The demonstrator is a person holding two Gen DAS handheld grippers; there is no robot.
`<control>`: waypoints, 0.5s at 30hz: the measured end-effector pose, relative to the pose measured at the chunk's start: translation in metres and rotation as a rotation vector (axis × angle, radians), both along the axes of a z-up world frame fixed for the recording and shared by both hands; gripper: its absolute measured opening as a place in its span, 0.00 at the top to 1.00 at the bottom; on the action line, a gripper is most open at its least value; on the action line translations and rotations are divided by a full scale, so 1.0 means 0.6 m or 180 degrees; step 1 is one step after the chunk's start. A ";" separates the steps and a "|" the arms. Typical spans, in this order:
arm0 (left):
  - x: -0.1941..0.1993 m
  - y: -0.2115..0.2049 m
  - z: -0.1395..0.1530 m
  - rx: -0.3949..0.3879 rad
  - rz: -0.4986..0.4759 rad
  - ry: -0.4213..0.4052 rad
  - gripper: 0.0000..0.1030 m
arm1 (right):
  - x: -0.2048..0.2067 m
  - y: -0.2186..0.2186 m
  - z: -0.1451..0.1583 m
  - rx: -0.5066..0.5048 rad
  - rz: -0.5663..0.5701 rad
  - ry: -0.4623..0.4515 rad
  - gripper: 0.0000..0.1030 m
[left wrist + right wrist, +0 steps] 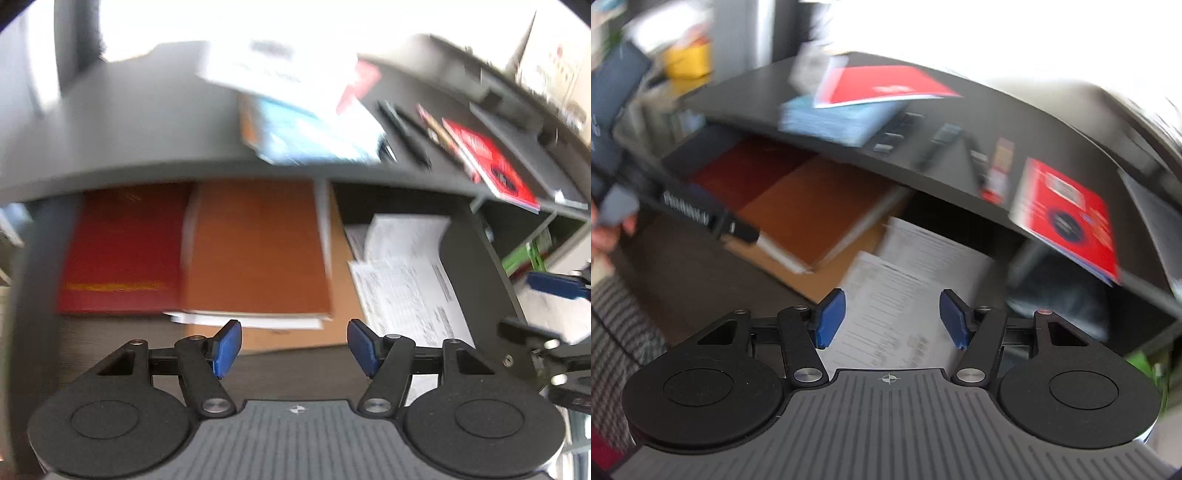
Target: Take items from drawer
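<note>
**Both grippers empty over the pulled-out drawer**

Lying flat in the dark grey open drawer [476,258], the orange-brown hardcover book [255,247] runs its long axis front to back, beside a dark red book [125,247]; printed white paper sheets [406,280] fill the drawer's right part. Left gripper [294,347] and right gripper [888,317] both hold their blue pads spread, clasping nothing. Only the right wrist view shows a hand [605,225] at far left; only the left shows black pens [402,129] on the desktop.

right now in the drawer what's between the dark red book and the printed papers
The orange-brown book lies between the dark red book and the printed papers, with a strip of brown cardboard beside the papers. The left wrist view shows it best.
</note>
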State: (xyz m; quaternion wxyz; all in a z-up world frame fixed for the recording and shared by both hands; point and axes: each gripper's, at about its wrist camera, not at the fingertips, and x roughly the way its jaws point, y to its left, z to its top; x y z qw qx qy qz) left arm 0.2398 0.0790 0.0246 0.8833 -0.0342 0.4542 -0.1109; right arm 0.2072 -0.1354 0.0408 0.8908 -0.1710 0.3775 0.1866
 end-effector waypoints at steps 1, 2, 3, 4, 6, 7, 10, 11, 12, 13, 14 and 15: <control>-0.014 0.017 0.005 0.0051 0.0090 -0.0101 0.40 | 0.005 0.019 -0.005 -0.0081 0.0156 0.0024 0.36; -0.025 0.035 0.007 0.0102 0.0199 -0.0173 0.40 | 0.012 0.037 -0.011 -0.0146 0.0274 0.0060 0.35; -0.031 0.049 0.006 0.0134 0.0316 -0.0219 0.40 | 0.020 0.057 -0.017 -0.0201 0.0390 0.0094 0.35; -0.038 0.064 0.005 0.0164 0.0428 -0.0262 0.40 | 0.027 0.075 -0.024 -0.0237 0.0482 0.0116 0.35; -0.054 0.095 0.007 0.0200 0.0631 -0.0329 0.40 | 0.046 0.112 -0.037 -0.0280 0.0621 0.0175 0.35; -0.060 0.109 0.007 0.0227 0.0719 -0.0359 0.40 | 0.056 0.131 -0.045 -0.0296 0.0681 0.0212 0.35; -0.072 0.138 0.001 0.0381 0.0844 -0.0397 0.40 | 0.086 0.184 -0.067 -0.0334 0.0793 0.0324 0.37; -0.073 0.146 -0.001 0.0390 0.0861 -0.0383 0.41 | 0.094 0.201 -0.074 -0.0348 0.0822 0.0352 0.37; -0.075 0.153 -0.003 0.0390 0.0872 -0.0368 0.41 | 0.103 0.216 -0.082 -0.0362 0.0839 0.0369 0.37; -0.074 0.159 -0.007 0.0364 0.0866 -0.0350 0.42 | 0.110 0.229 -0.088 -0.0365 0.0844 0.0384 0.37; -0.073 0.164 -0.010 0.0338 0.0860 -0.0333 0.42 | 0.117 0.243 -0.095 -0.0368 0.0849 0.0399 0.38; -0.073 0.167 -0.014 0.0309 0.0846 -0.0322 0.42 | 0.125 0.255 -0.102 -0.0380 0.0847 0.0399 0.38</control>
